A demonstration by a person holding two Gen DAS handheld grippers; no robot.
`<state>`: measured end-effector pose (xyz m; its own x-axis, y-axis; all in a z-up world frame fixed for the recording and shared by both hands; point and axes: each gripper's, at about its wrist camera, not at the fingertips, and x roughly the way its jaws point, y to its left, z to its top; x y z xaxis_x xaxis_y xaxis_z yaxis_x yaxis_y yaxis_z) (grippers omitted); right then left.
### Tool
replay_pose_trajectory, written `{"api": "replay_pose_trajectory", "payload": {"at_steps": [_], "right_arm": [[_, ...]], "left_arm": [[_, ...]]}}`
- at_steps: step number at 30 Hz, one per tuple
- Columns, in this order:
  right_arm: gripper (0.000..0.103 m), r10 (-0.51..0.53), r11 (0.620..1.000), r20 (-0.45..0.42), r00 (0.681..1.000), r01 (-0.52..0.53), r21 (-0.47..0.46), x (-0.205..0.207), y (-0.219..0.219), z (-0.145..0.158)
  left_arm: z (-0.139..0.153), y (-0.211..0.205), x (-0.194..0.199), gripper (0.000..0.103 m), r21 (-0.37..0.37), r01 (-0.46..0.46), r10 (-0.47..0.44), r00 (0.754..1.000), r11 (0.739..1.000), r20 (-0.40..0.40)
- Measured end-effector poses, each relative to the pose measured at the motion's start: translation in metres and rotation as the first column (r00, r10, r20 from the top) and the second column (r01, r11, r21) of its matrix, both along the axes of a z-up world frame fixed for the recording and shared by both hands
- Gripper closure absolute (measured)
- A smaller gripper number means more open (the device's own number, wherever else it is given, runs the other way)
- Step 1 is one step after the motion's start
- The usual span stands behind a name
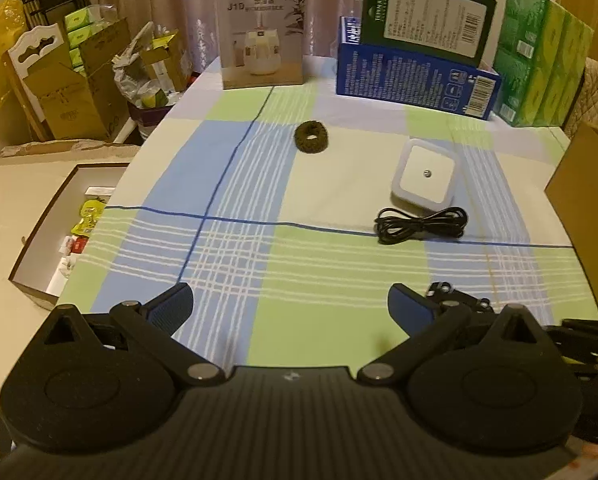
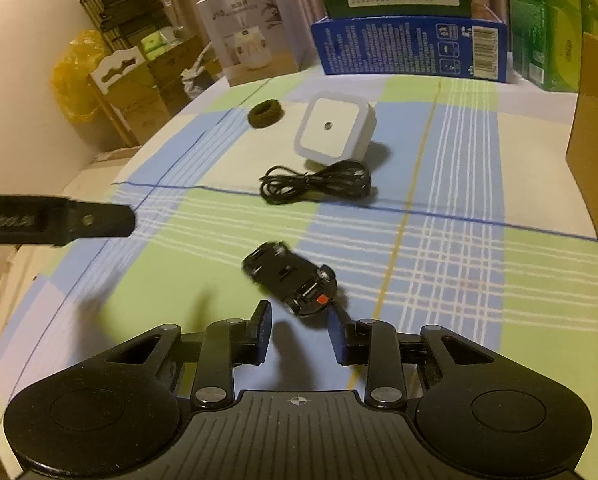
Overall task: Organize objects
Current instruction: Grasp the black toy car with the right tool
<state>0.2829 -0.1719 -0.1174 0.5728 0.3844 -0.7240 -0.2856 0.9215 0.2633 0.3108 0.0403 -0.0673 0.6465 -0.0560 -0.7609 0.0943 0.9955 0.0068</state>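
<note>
On the checked tablecloth lie a dark hair scrunchie (image 1: pixel 310 137) (image 2: pixel 264 113), a white square night light (image 1: pixel 426 173) (image 2: pixel 335 128), a coiled black cable (image 1: pixel 421 225) (image 2: pixel 317 182) and a black camera mount with a red button (image 2: pixel 291 278), partly visible in the left wrist view (image 1: pixel 457 298). My left gripper (image 1: pixel 290 308) is open and empty over the near table. My right gripper (image 2: pixel 301 334) is open, its fingertips just short of the mount, not touching it. The left gripper's finger (image 2: pixel 79 220) shows at the left of the right wrist view.
Boxes stand along the table's far edge: a grey humidifier box (image 1: pixel 261 32), a blue box (image 1: pixel 415 80) with a dark green box (image 1: pixel 423 16) on it, green tissue packs (image 1: pixel 539 60). A cardboard box (image 2: pixel 597 152) stands at the right. An open tray of small items (image 1: pixel 65 236) lies left, off the table.
</note>
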Motion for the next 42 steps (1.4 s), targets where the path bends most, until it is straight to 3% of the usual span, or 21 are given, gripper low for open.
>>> {"api": "replay_pose_trajectory", "payload": {"at_steps": [12,14,15,16,19,24,29,34,38,42], "right_arm": [[0.071,-0.026,0.999,0.034,0.999,0.026,-0.020,0.000,-0.008,0.002],[0.052,-0.012,0.999,0.044,0.999,0.014,-0.041,-0.002,-0.006,0.003],[0.033,-0.002,0.999,0.054,0.999,0.005,-0.054,-0.003,-0.005,0.004],[0.028,0.010,0.998,0.071,0.997,-0.006,-0.065,-0.004,-0.005,0.004],[0.028,0.060,0.993,0.099,0.993,-0.050,-0.102,-0.001,-0.001,0.005],[0.028,0.203,0.954,0.156,0.967,-0.159,-0.253,0.005,0.011,-0.002],[0.028,0.271,0.939,0.160,0.949,-0.224,-0.262,0.013,0.016,-0.009],[0.028,0.348,0.900,0.189,0.918,-0.270,-0.341,0.016,0.025,-0.012],[0.028,0.360,0.903,0.183,0.915,-0.292,-0.316,0.028,0.021,-0.016],[0.028,0.344,0.925,0.152,0.927,-0.307,-0.223,0.041,0.014,-0.018]], "left_arm": [[0.003,0.010,0.000,0.001,-0.020,-0.026,0.026,1.000,0.999,-0.001],[0.002,0.010,0.000,0.001,-0.023,-0.026,0.026,1.000,0.999,-0.002],[0.002,0.010,0.000,0.001,-0.024,-0.027,0.027,1.000,0.999,-0.001],[0.002,0.010,0.000,0.001,-0.026,-0.030,0.029,1.000,0.999,-0.002],[0.002,0.013,-0.001,0.001,-0.030,-0.037,0.037,0.999,0.999,-0.002],[0.001,0.018,0.000,0.001,-0.041,-0.053,0.053,0.999,0.998,-0.010],[0.001,0.017,0.000,0.001,-0.052,-0.048,0.048,0.999,0.997,-0.013],[0.001,0.014,0.001,0.001,-0.057,-0.040,0.039,0.999,0.998,-0.016],[0.000,0.012,0.001,0.001,-0.062,-0.034,0.033,0.999,0.998,-0.020],[0.000,0.008,0.003,0.001,-0.064,-0.022,0.021,1.000,0.998,-0.023]]}}
